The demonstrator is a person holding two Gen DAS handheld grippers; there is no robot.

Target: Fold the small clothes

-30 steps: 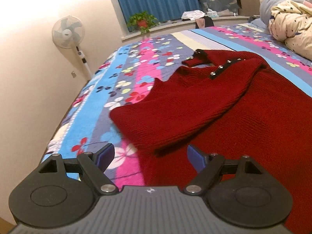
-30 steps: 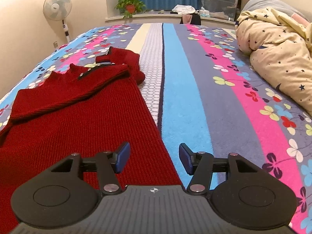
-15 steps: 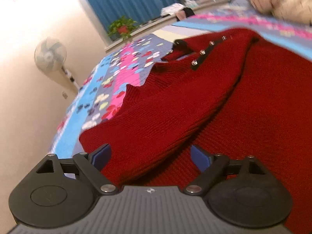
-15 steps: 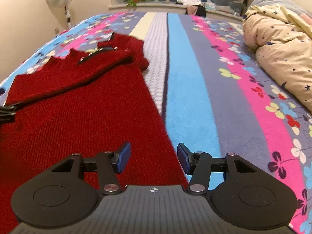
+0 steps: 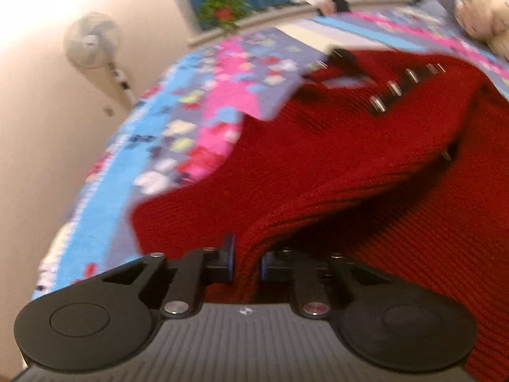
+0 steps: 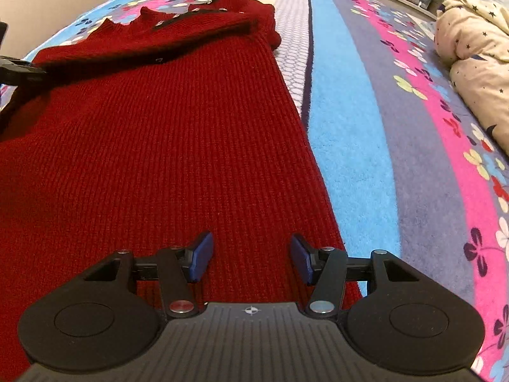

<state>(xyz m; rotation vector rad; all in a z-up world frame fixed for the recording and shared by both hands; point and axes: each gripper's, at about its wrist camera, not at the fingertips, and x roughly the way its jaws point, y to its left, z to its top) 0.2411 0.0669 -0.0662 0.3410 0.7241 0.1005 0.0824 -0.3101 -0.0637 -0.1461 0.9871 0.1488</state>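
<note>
**A:** Start at the tongs. What has each got?

**B:** The left gripper (image 5: 247, 262) is pinched tight on a ridge of the red sweater (image 5: 334, 165); the knit stands up between the blue pads (image 5: 229, 256). It looks like the edge of the sleeve that lies folded across the body. The right gripper (image 6: 251, 259) stands about half open just above the sweater's near right side, with nothing pinched; the knit lies flat below it.

**A:** And the sweater itself?

**B:** Spread on the bedspread (image 6: 350, 133), collar and buttons (image 5: 394, 87) at the far end, its right edge along the blue stripe. The left view is blurred, so I can't tell how many layers the left grip has caught.

**A:** That's the thing to watch, I'd think. If it holds sleeve and body together, the whole side will lift instead of the sleeve alone.

**B:** Agreed. I'd lift a little first and see what follows. If only the sleeve rises, carry it low across the body, so it lands straight and doesn't drag the collar askew.

**A:** What should the right one do?

**B:** Either press down on the body to pin it, or close on the near right edge for the next fold. It needs to bite the edge proper, not the middle of the panel, or it will raise a bump in the knit.

**A:** Anything nearby to snag?

**B:** The quilt (image 6: 474, 31) sits well off to the right. The bedspread around the sweater is bare.
</note>
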